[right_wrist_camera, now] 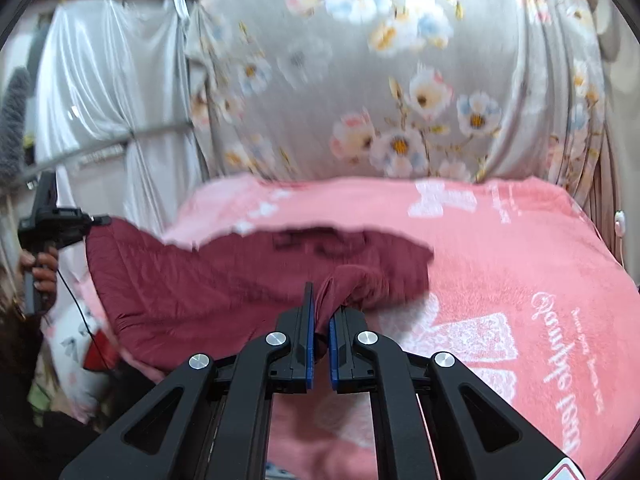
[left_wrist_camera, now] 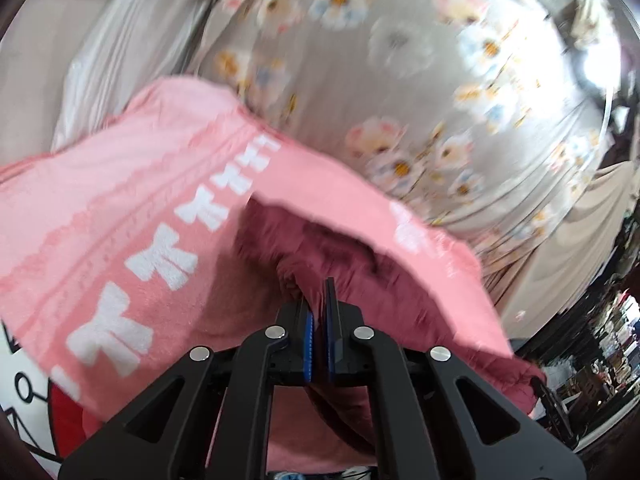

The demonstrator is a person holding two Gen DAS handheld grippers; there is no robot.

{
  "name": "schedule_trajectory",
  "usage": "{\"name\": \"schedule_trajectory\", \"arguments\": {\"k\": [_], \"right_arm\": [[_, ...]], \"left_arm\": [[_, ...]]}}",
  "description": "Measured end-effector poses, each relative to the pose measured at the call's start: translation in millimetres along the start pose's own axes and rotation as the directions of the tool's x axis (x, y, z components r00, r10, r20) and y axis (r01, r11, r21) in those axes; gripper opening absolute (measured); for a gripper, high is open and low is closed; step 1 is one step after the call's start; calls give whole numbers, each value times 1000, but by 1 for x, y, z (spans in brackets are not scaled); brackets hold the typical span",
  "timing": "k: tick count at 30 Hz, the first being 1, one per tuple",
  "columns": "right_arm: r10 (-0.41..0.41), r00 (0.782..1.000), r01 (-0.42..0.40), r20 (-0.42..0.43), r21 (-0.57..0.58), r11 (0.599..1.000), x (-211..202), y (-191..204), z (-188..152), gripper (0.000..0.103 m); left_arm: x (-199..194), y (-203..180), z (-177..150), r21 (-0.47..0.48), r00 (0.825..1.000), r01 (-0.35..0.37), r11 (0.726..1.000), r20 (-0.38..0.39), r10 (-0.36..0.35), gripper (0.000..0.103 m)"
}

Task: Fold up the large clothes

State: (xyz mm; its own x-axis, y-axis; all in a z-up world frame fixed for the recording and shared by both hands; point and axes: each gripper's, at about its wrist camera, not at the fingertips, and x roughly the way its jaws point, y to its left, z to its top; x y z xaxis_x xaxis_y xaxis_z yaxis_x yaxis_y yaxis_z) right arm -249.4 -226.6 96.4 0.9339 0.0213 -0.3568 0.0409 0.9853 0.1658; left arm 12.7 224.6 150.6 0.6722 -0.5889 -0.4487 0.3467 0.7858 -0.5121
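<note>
We noted both the left hand-held gripper [left_wrist_camera: 319,300] and the right hand-held gripper [right_wrist_camera: 320,308] clamped on the maroon garment [right_wrist_camera: 208,280], lifted at frame centre over the pink blanket [right_wrist_camera: 520,248]; it looked soft, limp and light, best pinched at edges.

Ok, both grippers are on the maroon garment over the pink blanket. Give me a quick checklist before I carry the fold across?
1. Left gripper shut on the dark maroon cloth garment: ok, fabric sits between its fingers.
2. Right gripper shut on the garment: ok, a bunched fold is pinched.
3. Garment lifted off the pink fleece blanket with white lettering: cannot tell, motion blur.
4. Fabric taut between the grippers: not ok, it sags and wrinkles.
5. Landing area on the blanket free of other items: ok in the right wrist view.
6. Edges aligned: cannot tell, the far hem is hidden.
</note>
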Motion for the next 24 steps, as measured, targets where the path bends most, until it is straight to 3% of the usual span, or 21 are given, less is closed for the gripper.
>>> {"name": "schedule_trajectory", "arguments": {"k": [4,9,13,16,24], "right_arm": [[-16,997,10,70,88,996,4,-6,20,5],[-105,988,85,114,168,982,54,-30,56,5],[-182,978,152,103,252,956,113,-56,81,4],[-245,967,220,73,248,943,160,-61,94,4],[-353,934,357,-65,257,898,280,-85,97,4]], "left_arm": [[-6,-8,17,-21,998,8,1000,64,-7,4],[36,-12,48,-37,987,-118,992,106,121,4],[85,-9,74,-38,960,-247,968,124,250,4],[126,-4,89,-40,940,-321,946,108,324,4],[262,14,104,29,873,-488,872,-1,488,4]]}}
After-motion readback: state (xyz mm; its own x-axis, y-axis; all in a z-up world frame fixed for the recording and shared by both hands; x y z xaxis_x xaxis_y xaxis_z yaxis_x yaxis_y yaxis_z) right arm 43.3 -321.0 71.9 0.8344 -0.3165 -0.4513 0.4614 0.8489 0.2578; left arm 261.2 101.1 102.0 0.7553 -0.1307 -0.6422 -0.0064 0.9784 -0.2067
